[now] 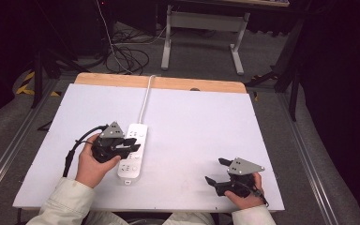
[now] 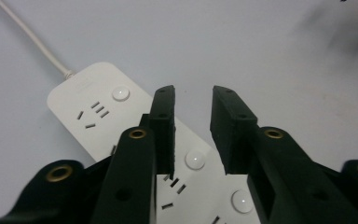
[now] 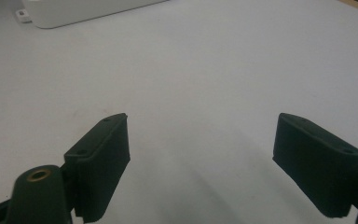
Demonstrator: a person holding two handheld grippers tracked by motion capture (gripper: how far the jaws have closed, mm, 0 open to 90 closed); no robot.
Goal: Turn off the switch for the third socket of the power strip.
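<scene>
Item: white power strip (image 1: 133,150) is lying left of the board's centre, long axis running 12 to 6 o'clock, its white cable (image 1: 145,96) leaving toward 12.
Left gripper (image 1: 130,145): is hovering over the strip's middle, coming in from 9 o'clock; jaws are standing narrowed with a gap between them, pinching nothing, no plug between the pads.
Step in hand: judged to be lining up on a round switch button (image 2: 195,160).
Doing it well: keeping the narrowed jaws centred over one button, lowering straight, avoiding the socket slots beside it.
Right gripper (image 1: 215,171): is resting near the board's 5 o'clock corner, well apart from the strip, jaws spread wide, empty.
Support: white table board (image 1: 206,126).
Count: power strips one; cables one; buttons in the left gripper view three; grippers two; hands two.
</scene>
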